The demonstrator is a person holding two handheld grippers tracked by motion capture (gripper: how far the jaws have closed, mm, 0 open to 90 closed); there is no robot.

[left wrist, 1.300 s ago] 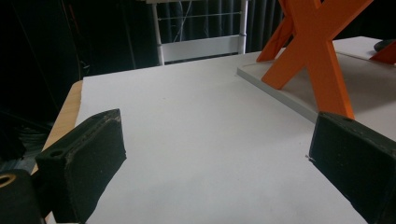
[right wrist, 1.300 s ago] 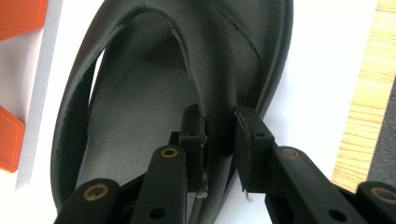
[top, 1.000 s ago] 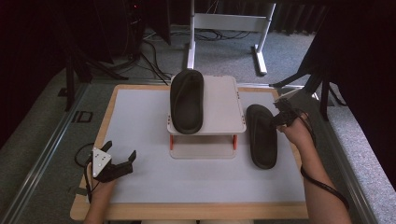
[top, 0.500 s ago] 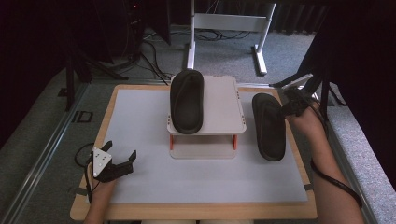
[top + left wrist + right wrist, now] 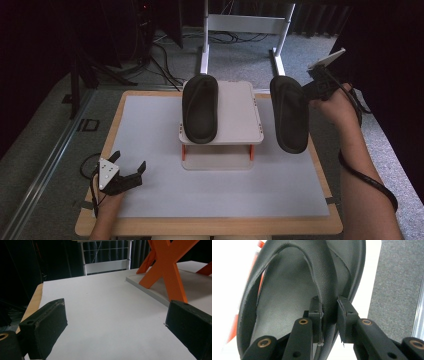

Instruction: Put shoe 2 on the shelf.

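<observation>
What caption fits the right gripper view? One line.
Right gripper clamps the strap of a black sandal lifted above the table.

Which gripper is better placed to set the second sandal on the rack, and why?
The right gripper: it is shut on the lifted sandal beside the rack. The left gripper rests open and empty at the table's near left.

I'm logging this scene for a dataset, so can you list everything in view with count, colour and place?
Black flip-flop sandal on the rack: one, black, lying on the rack's top.
Black flip-flop sandal held aloft: one, black, right of the rack, strap clamped.
White shelf rack with orange legs: one, table centre.
White table mat: one, covering the wooden tabletop.
White metal frame: one, on the floor beyond the table.
Left gripper: black fingers spread, near left corner.
Right gripper: fingers closed on the strap.
</observation>
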